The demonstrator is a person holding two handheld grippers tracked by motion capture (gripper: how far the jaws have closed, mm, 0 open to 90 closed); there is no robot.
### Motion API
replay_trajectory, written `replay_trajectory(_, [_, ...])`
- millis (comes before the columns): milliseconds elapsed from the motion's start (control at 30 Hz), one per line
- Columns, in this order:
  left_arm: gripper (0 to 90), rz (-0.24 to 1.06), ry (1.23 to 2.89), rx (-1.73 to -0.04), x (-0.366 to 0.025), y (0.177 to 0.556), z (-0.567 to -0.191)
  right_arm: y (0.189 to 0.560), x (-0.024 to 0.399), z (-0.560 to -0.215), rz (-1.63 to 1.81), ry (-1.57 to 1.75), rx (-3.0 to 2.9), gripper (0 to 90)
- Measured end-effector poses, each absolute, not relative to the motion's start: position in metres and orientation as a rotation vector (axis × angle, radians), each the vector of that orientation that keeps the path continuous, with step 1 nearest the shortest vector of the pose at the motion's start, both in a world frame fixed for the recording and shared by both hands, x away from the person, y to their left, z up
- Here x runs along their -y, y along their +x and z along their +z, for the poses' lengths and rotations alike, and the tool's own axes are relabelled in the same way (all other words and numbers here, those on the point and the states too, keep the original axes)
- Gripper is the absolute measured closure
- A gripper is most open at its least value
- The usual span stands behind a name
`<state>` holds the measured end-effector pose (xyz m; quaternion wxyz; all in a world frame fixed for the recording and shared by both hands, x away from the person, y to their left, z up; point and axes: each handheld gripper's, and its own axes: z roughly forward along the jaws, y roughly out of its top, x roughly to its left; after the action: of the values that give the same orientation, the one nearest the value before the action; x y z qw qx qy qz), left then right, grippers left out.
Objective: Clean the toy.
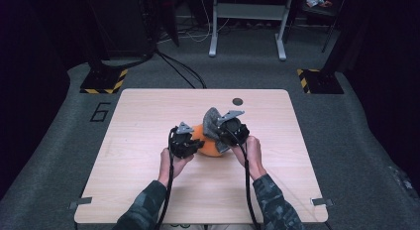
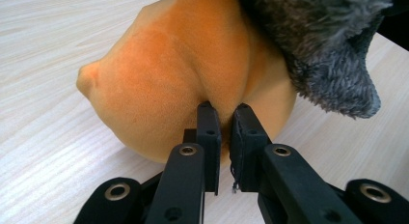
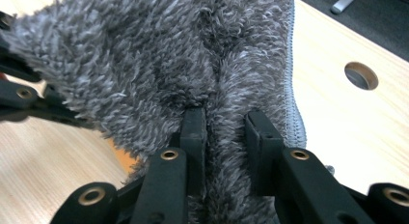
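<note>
An orange soft plush thing (image 1: 210, 148) lies near the middle of the wooden table (image 1: 148, 185). A grey fuzzy cloth (image 1: 212, 118) is draped over its far right side. My left gripper (image 1: 199, 144) comes at the orange plush from the left. In the left gripper view it (image 2: 223, 113) is shut on a pinched fold of the orange plush (image 2: 169, 74), with the grey cloth (image 2: 328, 50) hanging above at the right. My right gripper (image 1: 220, 132) (image 3: 224, 120) is shut on a ridge of the grey cloth (image 3: 159, 55). A bit of orange (image 3: 126, 159) peeks out under the cloth.
A round hole (image 1: 237, 101) (image 3: 361, 74) is set in the tabletop behind the grippers. Bare wood stretches to the left, right and front. Beyond the table, stand bases with yellow-black stripes (image 1: 104, 81) and a white frame (image 1: 247, 22) stand on the grey floor.
</note>
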<state>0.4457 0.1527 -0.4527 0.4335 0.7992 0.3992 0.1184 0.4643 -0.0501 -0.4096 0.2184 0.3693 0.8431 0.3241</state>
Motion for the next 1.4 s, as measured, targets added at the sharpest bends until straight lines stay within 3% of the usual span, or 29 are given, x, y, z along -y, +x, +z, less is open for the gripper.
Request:
replay_trajectory(900, [83.1,0.287,1.97,-0.998,-0.158,0.448,-0.459,0.498,0.093,-0.489,0.677,1.352,-2.449,72.2])
replay_trajectory(1167, [83.1,0.292,1.967,-0.987,-0.157,0.447,-0.458,0.485,0.103,-0.445,0.78,1.29,-2.35,72.2])
replay_trajectory(1400, [83.0,0.297,1.973,-0.97,-0.154,0.445,-0.457,0.469,0.073,-0.4,0.865,1.09,-2.335,72.2])
